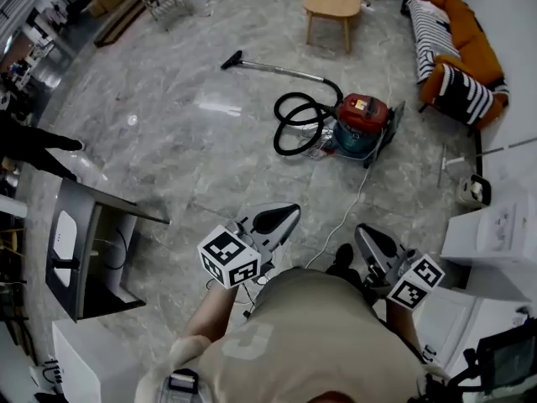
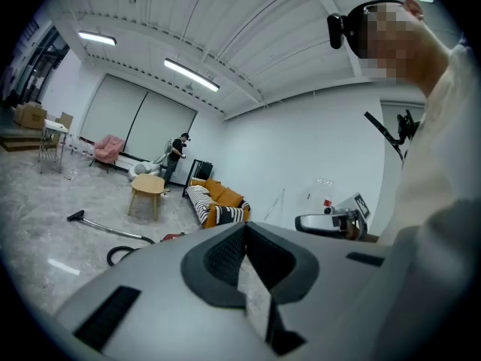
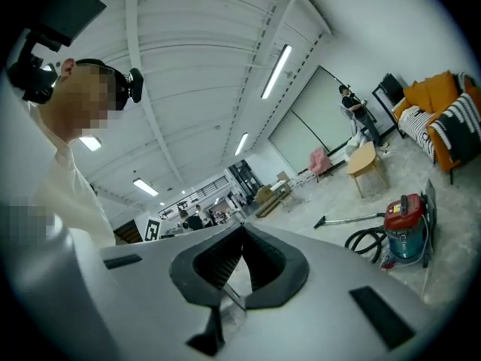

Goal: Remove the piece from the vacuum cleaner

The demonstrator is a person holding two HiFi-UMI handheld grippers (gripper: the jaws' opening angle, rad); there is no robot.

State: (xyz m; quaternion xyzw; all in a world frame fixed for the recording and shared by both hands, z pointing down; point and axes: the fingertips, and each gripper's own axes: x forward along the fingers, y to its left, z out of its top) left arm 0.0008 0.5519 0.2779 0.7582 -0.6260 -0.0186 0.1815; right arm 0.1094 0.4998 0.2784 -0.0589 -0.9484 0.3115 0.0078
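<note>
Canister [image 3: 406, 228] — clearest, perhaps, right gripper view

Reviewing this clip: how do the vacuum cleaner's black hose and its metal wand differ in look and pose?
The hose is black and flexible; the wand is a pale, rigid tube. The hose lies coiled in loops beside the red canister; the wand lies straight, reaching away from it to the floor nozzle. Both rest on the floor, joined end to end.

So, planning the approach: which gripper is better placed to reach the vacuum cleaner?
Probably right: the vacuum cleaner stands straight ahead of the right gripper, the left gripper further aside. Both are far off.
</note>
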